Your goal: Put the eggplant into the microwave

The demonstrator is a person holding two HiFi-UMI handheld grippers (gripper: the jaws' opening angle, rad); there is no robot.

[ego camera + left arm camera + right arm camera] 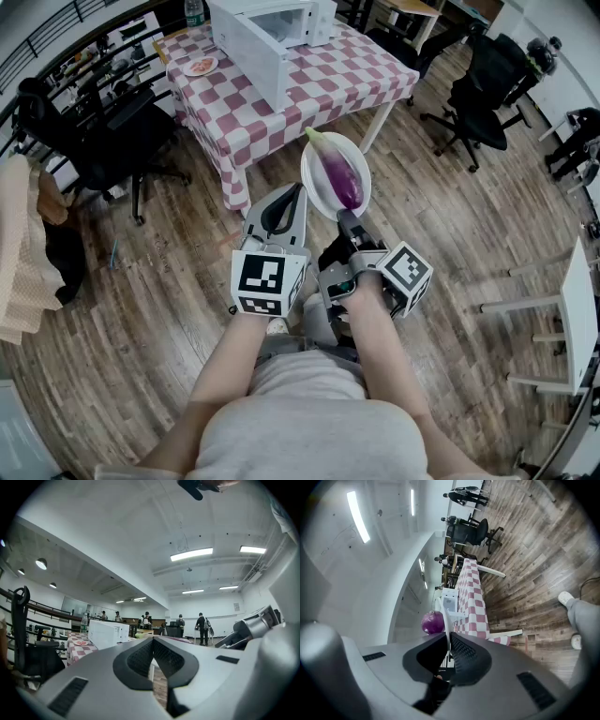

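**Two tools up front, eggplant riding on a held plate**

Surface [319,84]: red-and-white checked cloth, standing on a wooden floor [169,281] ahead of the person. On it are the white microwave [267,37] with its door swung open, a small plate [200,66] with food near the left edge, and a bottle [193,11] at the far corner. Black office chairs [478,94] stand to either side. The room is open-plan, with ceiling strip lights in the left tool view.

Eggplant [339,169]: lies on a white plate [314,183], in the air short of the surface. Its long axis runs away from the person, green stem end toward the surface, blunt purple end toward the right tool.

Right tool [345,217]: clenched on the plate's near rim, the thin white edge caught between the pads.

Left tool [298,187]: jaws together, nothing between them, just beside the plate.
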